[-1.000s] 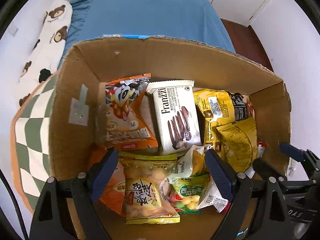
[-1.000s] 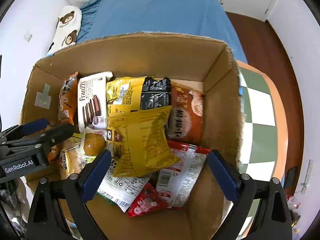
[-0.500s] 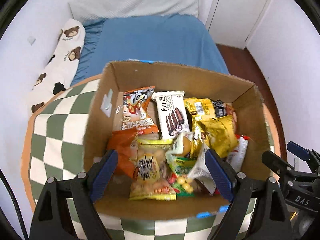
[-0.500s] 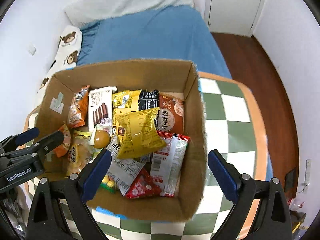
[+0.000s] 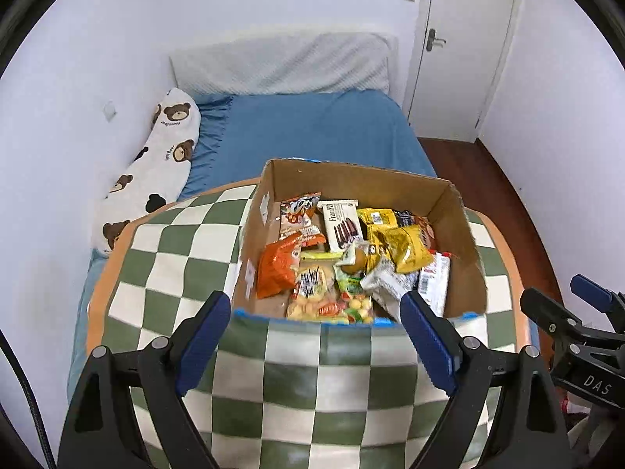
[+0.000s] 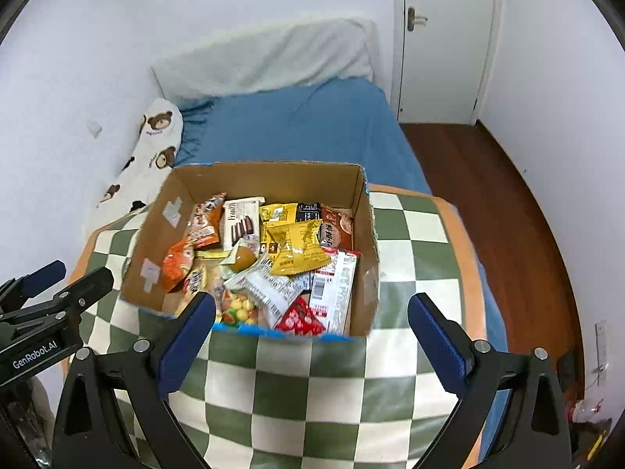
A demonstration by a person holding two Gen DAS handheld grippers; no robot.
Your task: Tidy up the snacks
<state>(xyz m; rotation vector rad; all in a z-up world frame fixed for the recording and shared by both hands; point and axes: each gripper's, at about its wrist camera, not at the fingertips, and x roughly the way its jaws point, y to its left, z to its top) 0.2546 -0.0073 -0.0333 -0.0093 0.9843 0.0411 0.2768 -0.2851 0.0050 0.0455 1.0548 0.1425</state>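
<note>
On the checked tabletop, the cardboard box is sitting full of loose, jumbled snack packets, so sorting is seemingly still waiting, while the left gripper and right gripper are hovering near it, jaws open and empty.

At frame centre you have a matt brown cardboard box with rough torn edges, full of glossy crinkled plastic snack packets. Under it lies soft checked cloth. At right, the wooden floor shines; your fingers carry matt blue pads.
</note>
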